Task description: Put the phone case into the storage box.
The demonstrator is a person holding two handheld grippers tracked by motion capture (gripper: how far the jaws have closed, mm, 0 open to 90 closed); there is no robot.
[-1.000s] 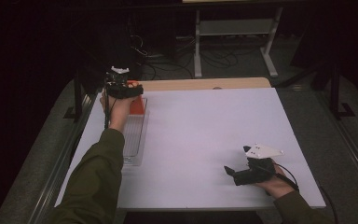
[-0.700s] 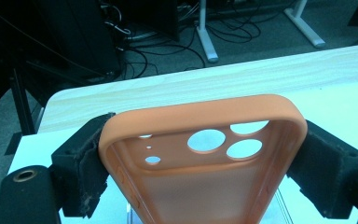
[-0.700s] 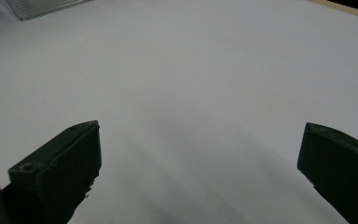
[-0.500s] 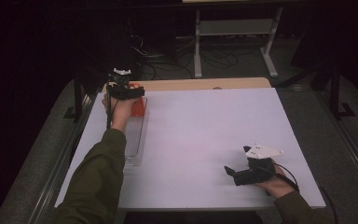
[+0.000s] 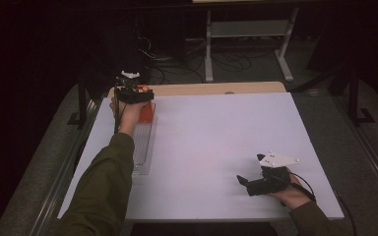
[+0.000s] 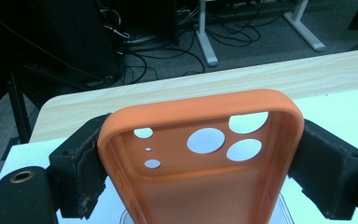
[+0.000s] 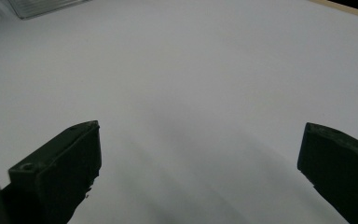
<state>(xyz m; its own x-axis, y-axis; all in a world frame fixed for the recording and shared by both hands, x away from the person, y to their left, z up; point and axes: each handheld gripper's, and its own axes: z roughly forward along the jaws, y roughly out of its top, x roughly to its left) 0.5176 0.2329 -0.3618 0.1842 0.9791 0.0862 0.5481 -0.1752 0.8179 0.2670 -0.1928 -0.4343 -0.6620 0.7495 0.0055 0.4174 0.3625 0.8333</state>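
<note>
Since a second ago the left hand has barely shifted at the far left corner of the worktop (image 5: 216,137), and the left tongs (image 5: 137,94) have just been opening a little with the orange phone case (image 6: 200,154) between their jaws. From the left gripper view, the case stands between the two black foam pads (image 6: 81,163), its open inside facing the camera and its camera cut-outs showing white worktop through them; both pads lie against the case's long sides, so the tongs have hold of it across its width, jaws set only as wide as the case. From the high view the case shows as an orange patch just below the left tongs, above the far end of a clear tray (image 5: 142,147) that lies lengthwise along the left edge of the white worktop. A strip of pale wood (image 6: 242,79) runs along the far edge behind it. The right tongs (image 5: 246,183) have not moved: they rest near the front right corner of the worktop, well apart from the case, lying low and pointing toward the left. In the right gripper view their jaws stand wide apart with nothing but bare white surface between them.
</note>
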